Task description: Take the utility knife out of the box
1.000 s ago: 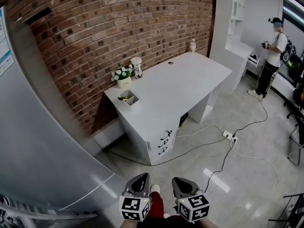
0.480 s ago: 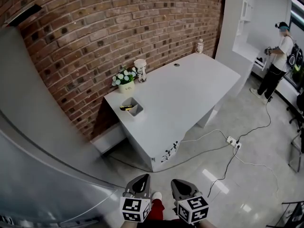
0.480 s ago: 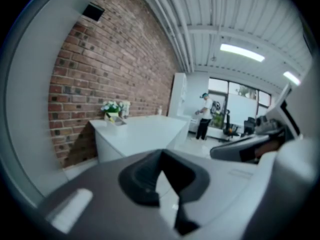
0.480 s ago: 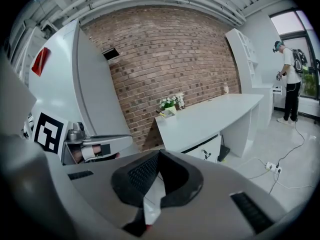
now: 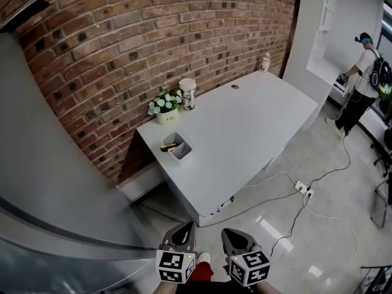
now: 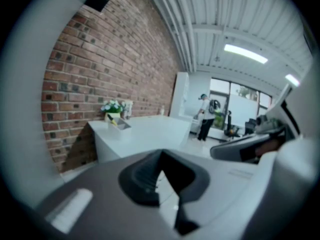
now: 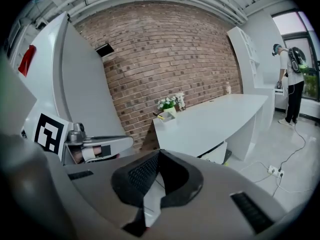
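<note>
A small grey box [image 5: 178, 147] stands near the left end of the white desk [image 5: 245, 127], and the yellow-and-black utility knife [image 5: 169, 146] sticks out of it. The box [image 6: 122, 125] and knife [image 6: 110, 119] are far ahead in the left gripper view, as are the box [image 7: 166, 116] and knife [image 7: 158, 114] in the right gripper view. My left gripper [image 5: 185, 228] and right gripper [image 5: 228, 233] hang side by side low over the floor, well short of the desk. Both are shut with nothing between the fingers: left gripper [image 6: 161, 153], right gripper [image 7: 159, 153].
A potted flower [image 5: 164, 106], a pale cup [image 5: 188, 93] and a small bottle [image 5: 265, 62] stand along the brick wall. A grey cabinet [image 5: 43, 182] fills the left. A power strip [image 5: 301, 189] with cables lies on the floor. A person [image 5: 365, 81] stands far right.
Both grippers and the head have moved forward towards the desk, which has shifted right and grown slightly larger in view. The jaws have stayed shut.
</note>
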Demonstrator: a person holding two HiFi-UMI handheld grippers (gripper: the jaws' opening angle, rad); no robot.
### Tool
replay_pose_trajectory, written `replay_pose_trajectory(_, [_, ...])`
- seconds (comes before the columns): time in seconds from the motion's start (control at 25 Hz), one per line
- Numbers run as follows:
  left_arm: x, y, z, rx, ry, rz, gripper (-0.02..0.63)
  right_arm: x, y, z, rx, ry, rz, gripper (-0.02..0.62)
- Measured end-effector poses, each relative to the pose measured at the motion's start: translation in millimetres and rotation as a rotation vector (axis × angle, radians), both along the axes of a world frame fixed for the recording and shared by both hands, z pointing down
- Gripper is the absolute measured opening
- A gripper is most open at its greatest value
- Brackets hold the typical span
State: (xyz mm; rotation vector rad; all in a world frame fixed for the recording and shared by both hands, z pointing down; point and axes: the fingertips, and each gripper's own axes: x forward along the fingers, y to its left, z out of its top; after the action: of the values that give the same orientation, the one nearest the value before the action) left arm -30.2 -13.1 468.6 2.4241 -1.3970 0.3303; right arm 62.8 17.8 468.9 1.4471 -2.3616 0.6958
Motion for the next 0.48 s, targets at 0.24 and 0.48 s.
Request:
replay_pose_trajectory(0.24, [-13.6,-20.6,-1.3,0.006,0.007,-0.009,0.005,-11.4,-20.9,-3.9,0.012,0.022,-0.008,0.008])
replay_pose_trajectory(0.48, [-23.0,-37.0,-0.3,0.003,0.012,-0.023,0.005,-21.5,-35.8,-6.5,0.016,0.032,-0.024,0.008])
